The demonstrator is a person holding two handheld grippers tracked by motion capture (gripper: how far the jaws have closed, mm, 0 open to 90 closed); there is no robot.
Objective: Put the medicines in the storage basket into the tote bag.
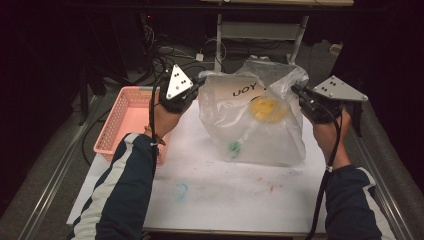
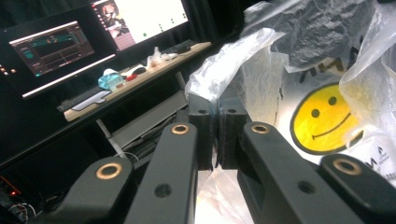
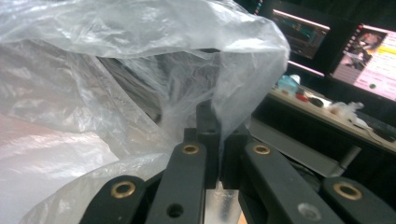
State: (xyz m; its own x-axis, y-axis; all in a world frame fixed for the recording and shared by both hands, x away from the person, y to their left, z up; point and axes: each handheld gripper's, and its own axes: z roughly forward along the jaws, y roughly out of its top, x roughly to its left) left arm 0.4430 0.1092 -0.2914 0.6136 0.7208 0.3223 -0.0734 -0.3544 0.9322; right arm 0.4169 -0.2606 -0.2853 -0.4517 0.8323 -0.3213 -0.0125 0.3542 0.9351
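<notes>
While each gripper pinches one top edge of the plastic bag [image 1: 252, 117], left gripper [image 1: 196, 90] at nine o'clock, right gripper [image 1: 296, 90] at three, the bag stands on the worktop [image 1: 215, 185]. Both should probably pull evenly, so the thin film does not slip.

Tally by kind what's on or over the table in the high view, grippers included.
Grippers: 2, left gripper and right gripper
Clear plastic bag: 1
Pink basket: 1
Total: 4
</notes>
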